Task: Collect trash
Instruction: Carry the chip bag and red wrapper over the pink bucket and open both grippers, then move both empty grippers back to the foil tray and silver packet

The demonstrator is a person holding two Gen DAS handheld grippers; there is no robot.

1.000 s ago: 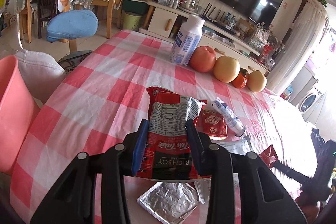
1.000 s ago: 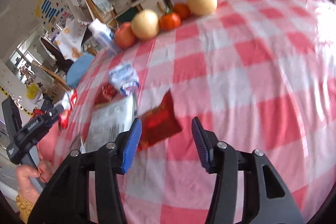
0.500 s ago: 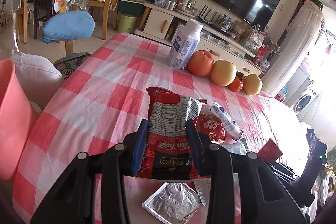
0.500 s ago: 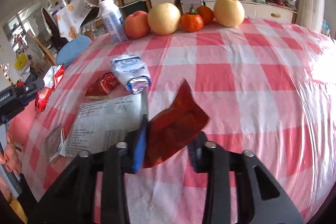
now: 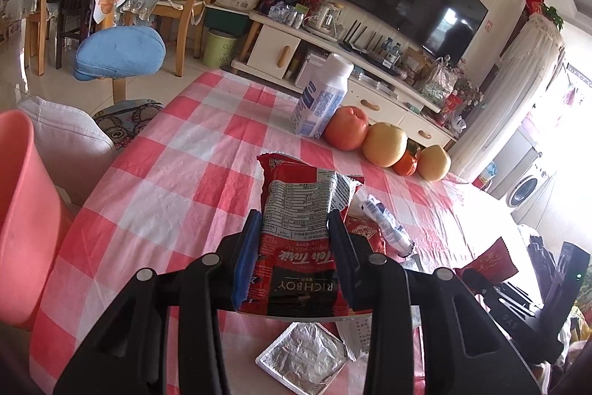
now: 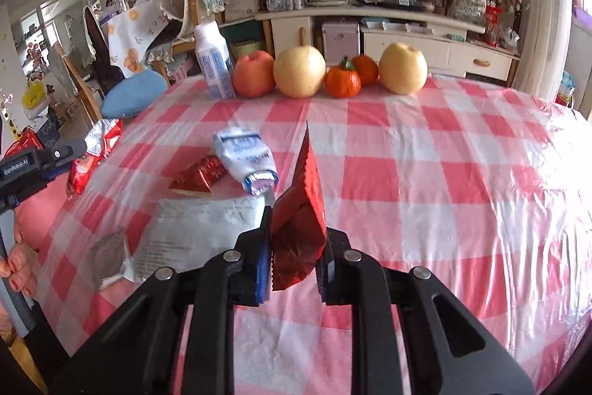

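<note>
Pink bin [image 5: 14, 210] sits off the table's [image 5: 177, 150] left edge; the left gripper [image 5: 294, 254] clamps the tea packet [image 5: 299, 239], held above the table. The right gripper [image 6: 296, 247] pinches a red wrapper [image 6: 301, 221] by its lower end only — it could slip out mid-carry. Foil [image 5: 303, 358] and paper [image 6: 185, 228] litter the near edge.

You have 2 claws: the left claw [image 5: 296, 258] and the right claw [image 6: 294, 252]. Each pinches 1 wrapper: a tea packet [image 5: 299, 243] on the left, a red wrapper [image 6: 301, 221] on the right.

On the table [image 6: 425, 173] you can count:
- 5 fruits: 1 apple [image 6: 254, 78], 2 pears [image 6: 299, 72] [image 6: 403, 68] and 2 oranges [image 6: 343, 82] [image 6: 365, 69]
- 1 bottle [image 6: 212, 62]
- 1 white pouch [image 6: 246, 158]
- 1 red sachet [image 6: 198, 174]
- 1 paper [image 6: 192, 228]
- 1 foil square [image 5: 301, 356]

Beside it you have 1 pink bin [image 5: 22, 217].
</note>
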